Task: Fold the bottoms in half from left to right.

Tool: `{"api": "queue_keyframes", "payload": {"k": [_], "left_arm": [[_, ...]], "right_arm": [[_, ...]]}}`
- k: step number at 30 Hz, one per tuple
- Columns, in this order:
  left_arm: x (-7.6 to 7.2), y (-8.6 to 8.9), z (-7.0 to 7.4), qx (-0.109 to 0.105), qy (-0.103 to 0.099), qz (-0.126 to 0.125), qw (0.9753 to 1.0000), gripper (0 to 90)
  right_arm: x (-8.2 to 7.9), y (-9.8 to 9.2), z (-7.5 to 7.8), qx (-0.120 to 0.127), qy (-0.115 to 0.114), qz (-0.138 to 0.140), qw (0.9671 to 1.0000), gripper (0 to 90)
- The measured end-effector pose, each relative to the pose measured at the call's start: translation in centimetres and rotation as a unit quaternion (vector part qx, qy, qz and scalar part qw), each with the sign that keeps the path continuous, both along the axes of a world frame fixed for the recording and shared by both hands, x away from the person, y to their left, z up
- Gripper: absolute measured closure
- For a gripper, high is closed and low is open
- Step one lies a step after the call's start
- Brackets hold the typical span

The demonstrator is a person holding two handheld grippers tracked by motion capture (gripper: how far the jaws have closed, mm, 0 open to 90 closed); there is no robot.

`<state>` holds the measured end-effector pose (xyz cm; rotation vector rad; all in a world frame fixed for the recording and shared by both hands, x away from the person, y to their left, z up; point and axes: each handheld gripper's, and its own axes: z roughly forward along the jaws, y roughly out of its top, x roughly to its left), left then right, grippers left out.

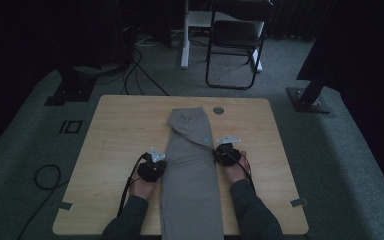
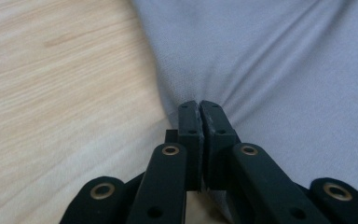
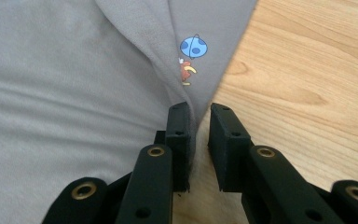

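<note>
Left gripper pinches grey garment; right gripper parted slightly at its edge.

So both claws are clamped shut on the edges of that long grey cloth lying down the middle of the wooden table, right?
Not quite. Only the left claw is clamped shut on the long grey cloth; the left gripper view shows fabric puckering at its closed jaws. The right claw sits at the cloth's other edge with its jaws apart, as the right gripper view shows. The cloth does lie down the middle of the light wooden table.
</note>
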<state>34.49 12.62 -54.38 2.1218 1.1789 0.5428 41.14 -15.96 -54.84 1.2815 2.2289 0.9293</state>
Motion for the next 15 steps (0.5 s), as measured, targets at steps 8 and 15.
{"api": "queue_keyframes", "payload": {"k": [8,15], "left_arm": [[0.7,0.4,0.7,-0.014,-0.003,0.015,0.9998,74.1],[3.9,-1.0,1.8,-0.016,-0.013,0.035,0.9992,63.8]], "right_arm": [[0.6,0.0,0.3,-0.01,0.002,-0.012,0.9999,66.6],[1.3,3.2,1.2,-0.01,-0.028,0.054,0.9981,50.2]]}}
